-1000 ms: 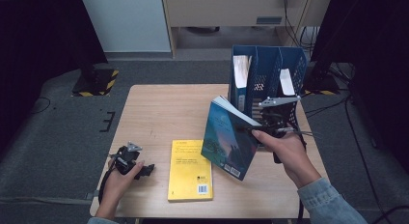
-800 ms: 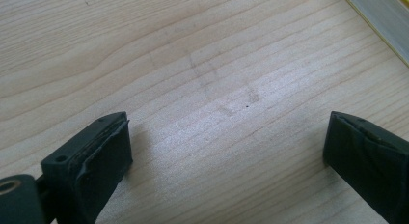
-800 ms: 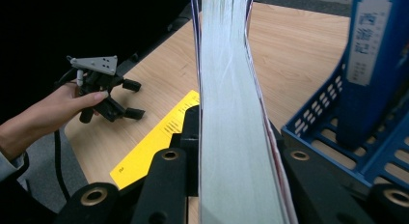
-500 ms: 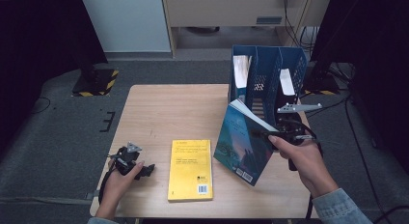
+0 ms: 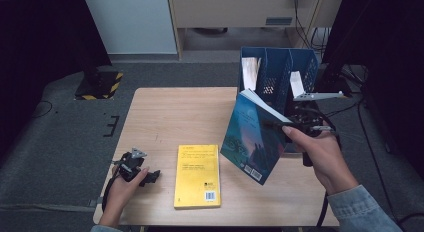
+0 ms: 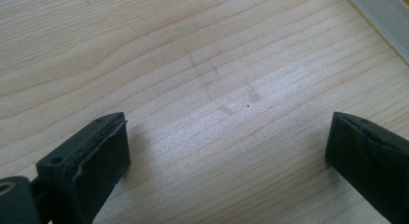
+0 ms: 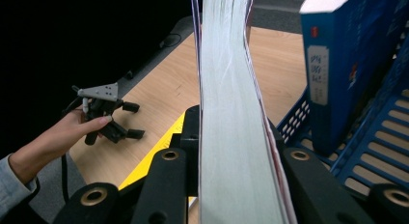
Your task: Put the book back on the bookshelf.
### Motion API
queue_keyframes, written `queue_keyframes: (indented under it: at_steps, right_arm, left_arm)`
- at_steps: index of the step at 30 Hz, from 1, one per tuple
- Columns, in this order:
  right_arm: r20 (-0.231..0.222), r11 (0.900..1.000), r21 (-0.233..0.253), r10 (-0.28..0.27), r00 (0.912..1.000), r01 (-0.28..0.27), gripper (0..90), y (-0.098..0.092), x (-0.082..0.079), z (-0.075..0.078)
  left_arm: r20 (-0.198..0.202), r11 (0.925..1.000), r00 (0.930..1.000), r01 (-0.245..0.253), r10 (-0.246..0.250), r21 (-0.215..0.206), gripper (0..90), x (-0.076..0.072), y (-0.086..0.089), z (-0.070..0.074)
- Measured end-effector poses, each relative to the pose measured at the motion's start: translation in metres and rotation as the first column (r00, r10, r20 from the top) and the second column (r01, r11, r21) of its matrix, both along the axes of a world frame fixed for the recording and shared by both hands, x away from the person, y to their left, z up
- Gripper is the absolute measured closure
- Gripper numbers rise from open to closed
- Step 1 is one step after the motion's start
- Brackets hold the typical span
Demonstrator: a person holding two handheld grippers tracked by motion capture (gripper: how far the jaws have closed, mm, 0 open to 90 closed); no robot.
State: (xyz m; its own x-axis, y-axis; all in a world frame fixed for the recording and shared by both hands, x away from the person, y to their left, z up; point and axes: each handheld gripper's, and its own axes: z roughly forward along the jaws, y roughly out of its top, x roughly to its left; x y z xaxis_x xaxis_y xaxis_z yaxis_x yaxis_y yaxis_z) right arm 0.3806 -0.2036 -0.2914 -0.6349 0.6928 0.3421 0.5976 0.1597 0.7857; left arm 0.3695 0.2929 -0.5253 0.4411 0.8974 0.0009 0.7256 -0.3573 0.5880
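Two books and one file rack make up the working set. Nearest, the left gripper (image 5: 150,176) rests low over the wooden table (image 5: 170,117) at its near left corner, jaws spread wide with only bare woodgrain between them. Just beside it to the right, a yellow paperback (image 5: 197,175) lies flat, a barcode at its near corner and small print too fine to read. Further right, the right gripper (image 5: 272,126) holds its jaws clamped on the fore-edge of a blue-covered book (image 5: 251,140), carried upright and tilted in the air, its lower corner just above the table, barcodes on the back cover. Beyond it stands the blue mesh file rack (image 5: 305,72), one compartment already holding a blue volume (image 7: 333,64) with vertical spine lettering, possibly Chinese, not legible, and white papers in others. Risks, as judged: the grip is on loose pages only, so the covers may splay or the book slip; a tilted entry could catch the divider or nudge the rack backward off the table edge.
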Motion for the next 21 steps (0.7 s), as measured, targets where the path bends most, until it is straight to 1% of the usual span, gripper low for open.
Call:
queue_keyframes:
  at_steps: [1, 2, 8, 12, 17, 21]
  right_arm:
    - [-0.009, 1.0, 0.0, -0.015, 0.9999, 0.015, 72.7, -0.003, 0.001, 0.005]
    - [-0.009, 1.0, 0.0, -0.015, 0.9999, 0.015, 72.7, -0.003, 0.001, 0.005]
    - [-0.008, 0.999, -0.003, -0.041, 0.9991, 0.041, 72.7, -0.012, 0.003, 0.018]
    - [-0.018, 0.998, -0.002, -0.063, 0.9979, 0.063, 72.6, -0.019, 0.007, 0.022]
    - [-0.011, 0.995, -0.01, -0.095, 0.9955, 0.094, 72.6, -0.026, 0.01, 0.028]
    - [-0.006, 0.993, -0.006, -0.122, 0.9925, 0.122, 72.6, -0.033, 0.011, 0.033]
  left_arm:
    - [-0.001, 1.0, 1.0, -0.001, 0.001, 0.0, 0.9, 0.0, 0.0, 0.0]
    - [-0.001, 1.0, 1.0, -0.002, 0.002, 0.001, 0.9, 0.0, 0.0, 0.0]
    - [-0.001, 1.0, 1.0, -0.004, 0.004, 0.0, 0.6, 0.0, 0.0, 0.0]
    - [0.0, 1.0, 1.0, -0.003, 0.003, 0.0, 0.6, 0.0, 0.0, 0.0]
    - [0.0, 1.0, 1.0, -0.005, 0.005, 0.0, 0.6, 0.0, 0.0, 0.0]
    - [0.0, 1.0, 1.0, -0.004, 0.004, -0.002, 0.0, 0.0, 0.0, -0.001]
